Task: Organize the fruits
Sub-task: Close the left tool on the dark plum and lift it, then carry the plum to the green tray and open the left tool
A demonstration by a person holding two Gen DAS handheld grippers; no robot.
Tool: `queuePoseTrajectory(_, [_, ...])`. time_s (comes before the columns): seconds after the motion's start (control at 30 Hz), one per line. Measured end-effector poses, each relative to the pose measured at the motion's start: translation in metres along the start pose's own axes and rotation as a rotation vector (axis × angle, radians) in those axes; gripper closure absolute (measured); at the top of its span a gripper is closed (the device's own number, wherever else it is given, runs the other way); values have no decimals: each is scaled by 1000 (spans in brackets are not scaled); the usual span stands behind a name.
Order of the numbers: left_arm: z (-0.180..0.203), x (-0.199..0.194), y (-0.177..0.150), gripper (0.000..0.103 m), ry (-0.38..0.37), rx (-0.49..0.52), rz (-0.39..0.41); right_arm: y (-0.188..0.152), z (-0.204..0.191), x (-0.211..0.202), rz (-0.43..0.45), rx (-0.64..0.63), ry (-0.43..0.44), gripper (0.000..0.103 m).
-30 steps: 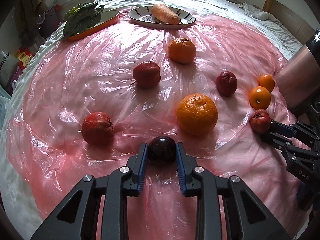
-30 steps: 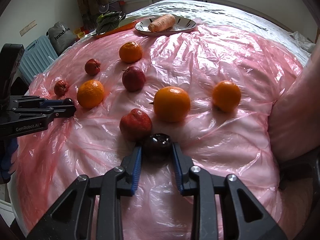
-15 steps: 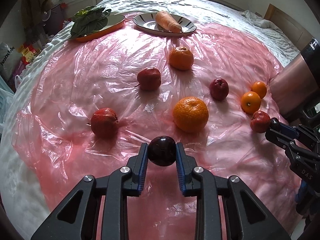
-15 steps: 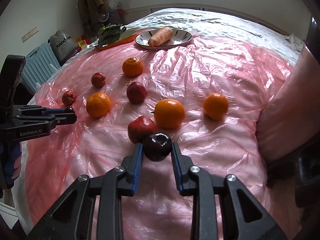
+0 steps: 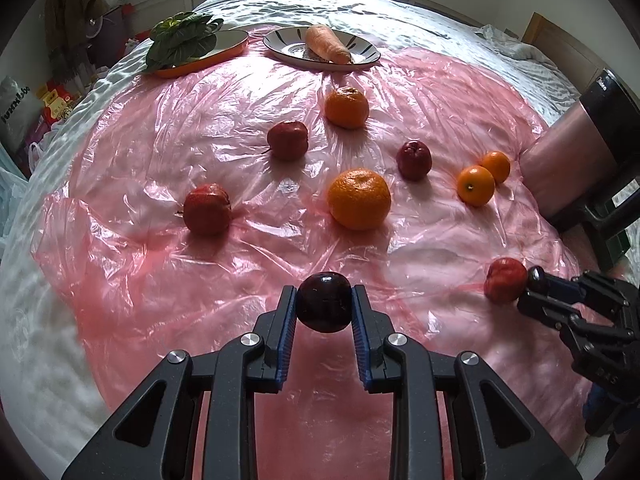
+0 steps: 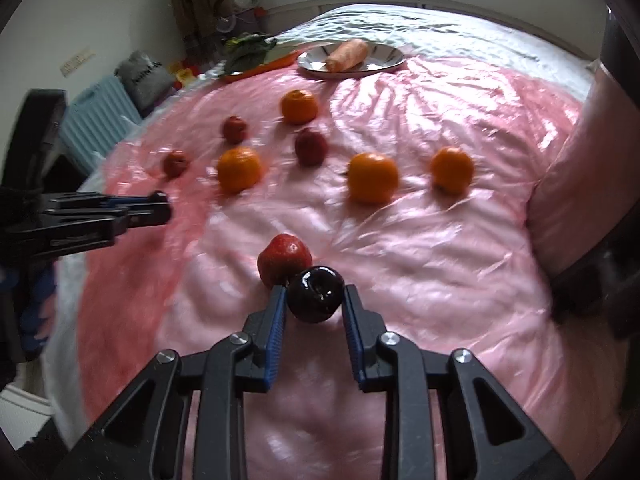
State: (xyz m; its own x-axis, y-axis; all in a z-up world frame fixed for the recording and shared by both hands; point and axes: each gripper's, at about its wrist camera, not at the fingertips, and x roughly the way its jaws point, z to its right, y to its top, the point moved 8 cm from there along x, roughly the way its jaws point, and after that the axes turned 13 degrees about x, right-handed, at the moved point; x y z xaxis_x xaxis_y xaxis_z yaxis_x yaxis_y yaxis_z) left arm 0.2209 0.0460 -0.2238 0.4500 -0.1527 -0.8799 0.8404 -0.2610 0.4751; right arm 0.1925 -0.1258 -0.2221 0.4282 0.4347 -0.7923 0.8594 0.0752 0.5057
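Because each dark plum [image 5: 324, 307] is round, glossy and probably light with soft flesh, it is best gripped across its widest part with modest force; the smooth skin may slip under a narrower hold. The left gripper [image 5: 324, 312] has its jaws clamped on one plum at that widest part, and the fruit appears to hang clear of the sheet. The right gripper [image 6: 314, 300] is likewise clamped on a second dark plum [image 6: 316, 294], just in front of a red apple [image 6: 283, 258]; whether they touch cannot be told. Four further red apples and four oranges, among them a large orange [image 5: 359, 199], lie scattered well apart on the pink plastic sheet [image 5: 160, 160]. The wrinkled film looks slippery, so released fruit may roll. At the far edge stand a plate with a carrot [image 5: 327, 44] and a dish of leafy greens [image 5: 182, 38].
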Motion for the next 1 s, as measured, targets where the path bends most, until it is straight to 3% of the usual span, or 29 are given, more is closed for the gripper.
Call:
queuePoseTrajectory(0.03, [1, -1, -1, 80, -2, 0, 2, -1, 2, 0, 3, -4, -17, 70])
queuePoseTrajectory(0.1, [2, -2, -2, 80, -7, -2, 5, -1, 20, 8, -10, -11, -174, 71])
queuePoseTrajectory(0.13, [2, -4, -2, 80, -10, -4, 8, 0, 21, 6, -4, -11, -192, 72])
queuePoseTrajectory(0.2, [2, -6, -3, 80, -13, -4, 15, 1, 0, -1, 15, -36, -86, 72])
queuePoseTrajectory(0.23, [2, -6, -3, 80, -13, -7, 16, 0, -6, 1, 4, -69, -81, 72])
queuePoseTrajectory(0.33, [0, -7, -4, 80, -16, -19, 19, 1, 7, 10, -7, -118, -264, 73])
queuePoseTrajectory(0.43, [-1, -10, -6, 80, -16, -16, 22, 1, -10, 0, 7, -96, -123, 73])
queuePoseTrajectory(0.53, [-3, -14, -5, 80, -20, -28, 31, 4, -3, -4, 19, -87, -156, 73])
queuePoseTrajectory(0.77, [1, -35, -5, 80, -24, -28, 61, -2, -2, -32, 54, -63, -143, 73])
queuePoseTrajectory(1.0, [35, -67, -11, 80, -60, 8, 82, -20, 14, -70, 81, -29, -146, 73])
